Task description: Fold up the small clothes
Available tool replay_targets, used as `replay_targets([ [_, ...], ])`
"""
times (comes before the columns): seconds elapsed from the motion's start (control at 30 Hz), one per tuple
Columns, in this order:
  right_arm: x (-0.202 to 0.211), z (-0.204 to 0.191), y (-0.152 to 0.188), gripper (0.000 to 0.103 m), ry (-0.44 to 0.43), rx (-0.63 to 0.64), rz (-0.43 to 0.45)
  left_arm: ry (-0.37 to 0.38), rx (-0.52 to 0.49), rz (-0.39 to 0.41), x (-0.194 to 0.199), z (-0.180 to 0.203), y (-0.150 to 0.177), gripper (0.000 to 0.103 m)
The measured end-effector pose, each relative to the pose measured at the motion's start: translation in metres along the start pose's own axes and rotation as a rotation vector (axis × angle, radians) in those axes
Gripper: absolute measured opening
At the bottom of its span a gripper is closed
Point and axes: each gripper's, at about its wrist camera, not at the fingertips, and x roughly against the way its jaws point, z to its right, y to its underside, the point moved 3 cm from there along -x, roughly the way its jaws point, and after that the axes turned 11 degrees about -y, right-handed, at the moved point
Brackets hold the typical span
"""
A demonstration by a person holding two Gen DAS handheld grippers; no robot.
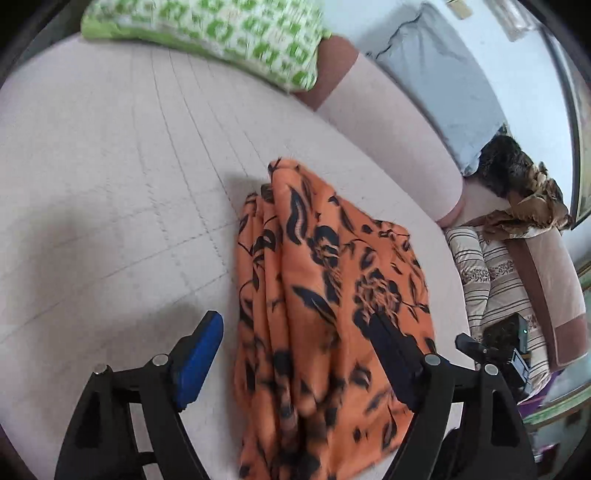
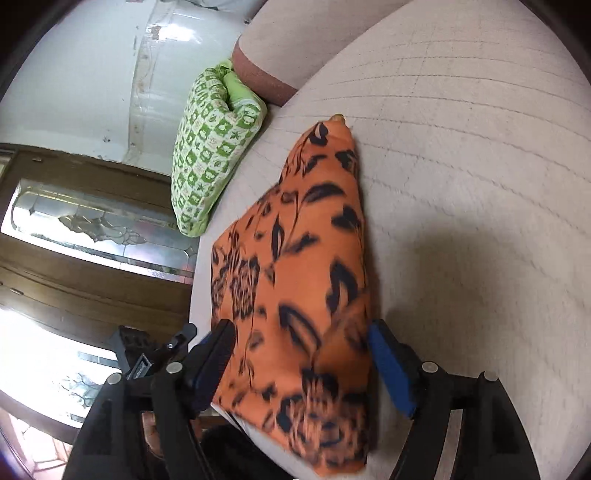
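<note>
An orange cloth with a black flower print [image 1: 325, 295] lies bunched in long folds on the pale quilted sofa seat [image 1: 110, 184]. My left gripper [image 1: 295, 328] stands open around its near part. The blue left pad [image 1: 201, 354] is clear of the cloth's edge, and the right finger [image 1: 391, 343] rests over the fabric. In the right wrist view the same cloth [image 2: 295, 266] runs away from me to a point. My right gripper [image 2: 301, 332] is open with the cloth's near end between its fingers, and neither pad presses on it.
A green and white patterned pillow [image 1: 221, 33] lies at the far end of the seat [image 2: 461, 166], also visible as the pillow [image 2: 210, 155]. A pale backrest bolster [image 1: 388, 136], a grey cushion [image 1: 439, 85], striped bedding [image 1: 491, 277] and a wooden glazed door [image 2: 92, 229] surround the seat.
</note>
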Motion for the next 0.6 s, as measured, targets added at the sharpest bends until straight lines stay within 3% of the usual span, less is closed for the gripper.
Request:
replay_targets([
  [0.07, -0.015, 0.009, -0.006, 0.077, 0.007, -0.028, -0.034, 0.003, 0.001, -0.066, -0.023, -0.001, 0.000, 0.080],
  [0.1, -0.023, 0.012, -0.007, 0.072, -0.008, -0.027, -0.069, 0.005, -0.015, -0.043, -0.026, 0.001, -0.001, 0.078],
  [0.17, -0.034, 0.009, -0.008, 0.051, 0.061, 0.032, -0.090, 0.010, -0.058, -0.066, -0.031, 0.006, -0.001, 0.034],
  [0.2, -0.036, 0.004, -0.008, 0.044, 0.065, 0.047, -0.089, 0.027, -0.038, -0.080, -0.032, 0.006, -0.001, 0.033],
  [0.3, -0.029, -0.020, -0.012, 0.037, 0.085, 0.131, -0.086, -0.007, -0.113, -0.029, -0.022, 0.026, -0.001, 0.028],
  [0.47, 0.020, -0.064, -0.034, 0.037, 0.098, 0.255, -0.013, 0.072, -0.155, 0.068, -0.001, 0.081, -0.014, 0.028],
  [0.6, 0.069, -0.047, -0.053, 0.037, 0.092, 0.243, 0.051, 0.110, -0.198, 0.088, -0.020, 0.131, -0.018, 0.030],
])
